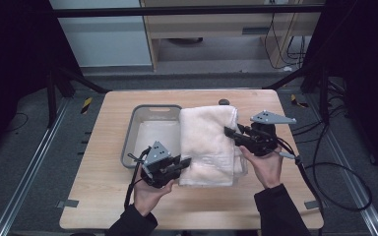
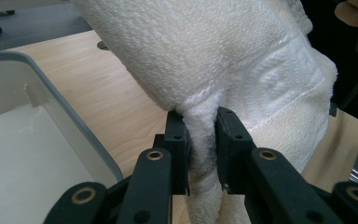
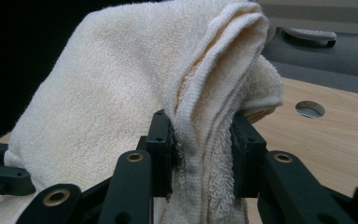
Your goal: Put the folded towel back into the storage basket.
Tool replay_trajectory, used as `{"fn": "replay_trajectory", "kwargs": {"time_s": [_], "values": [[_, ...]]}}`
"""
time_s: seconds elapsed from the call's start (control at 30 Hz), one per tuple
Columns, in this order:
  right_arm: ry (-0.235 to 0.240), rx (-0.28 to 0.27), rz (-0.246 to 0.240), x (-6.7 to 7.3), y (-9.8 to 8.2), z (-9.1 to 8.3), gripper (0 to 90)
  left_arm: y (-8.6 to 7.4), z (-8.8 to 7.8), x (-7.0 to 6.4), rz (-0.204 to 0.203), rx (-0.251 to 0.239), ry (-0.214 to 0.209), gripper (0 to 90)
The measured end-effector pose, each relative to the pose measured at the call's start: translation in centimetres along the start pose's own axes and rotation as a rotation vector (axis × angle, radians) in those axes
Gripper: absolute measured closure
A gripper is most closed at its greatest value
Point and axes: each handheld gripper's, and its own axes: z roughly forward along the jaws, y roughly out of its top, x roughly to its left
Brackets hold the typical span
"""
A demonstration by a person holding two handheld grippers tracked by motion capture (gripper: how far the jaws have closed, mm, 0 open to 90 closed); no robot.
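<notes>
Towel (image 1: 208,142), cream and folded thick, sits in the middle of the high view, its long axis running from the bottom of the frame toward the top, just right of the grey tray (image 1: 137,129); the left tongs (image 1: 183,162) clench its lower-left corner, and the right tongs (image 1: 230,132) clench its right edge higher up the frame, so the two grips sit at opposite sides with the cloth slung between them. In the left gripper view a bunched fold of towel (image 2: 200,140) is pinched tight between the jaws; in the right gripper view several stacked layers (image 3: 205,140) fill the gap in the same way. Since the tray lies left of the towel, the left hand (image 1: 147,194) is the nearer to it, and any carry there would probably lead from that side. The counter (image 1: 103,196) is pale wood with a small round hole (image 3: 310,109); beyond it are dark floor, black frame legs and loose cables.
</notes>
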Motion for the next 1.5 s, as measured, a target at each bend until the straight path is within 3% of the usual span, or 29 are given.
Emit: {"fn": "replay_trajectory", "kwargs": {"time_s": [0.9, 1.5], "values": [[0.023, -0.026, 0.000, 1.9, 2.7, 2.5, 66.0, 1.2, -2.6, 2.4, -0.025, -0.035, 0.066, 75.8], [0.032, -0.043, -0.030, 4.3, 5.3, 5.1, 66.0, 1.8, -5.2, 4.7, -0.066, -0.072, 0.124, 75.8]]}}
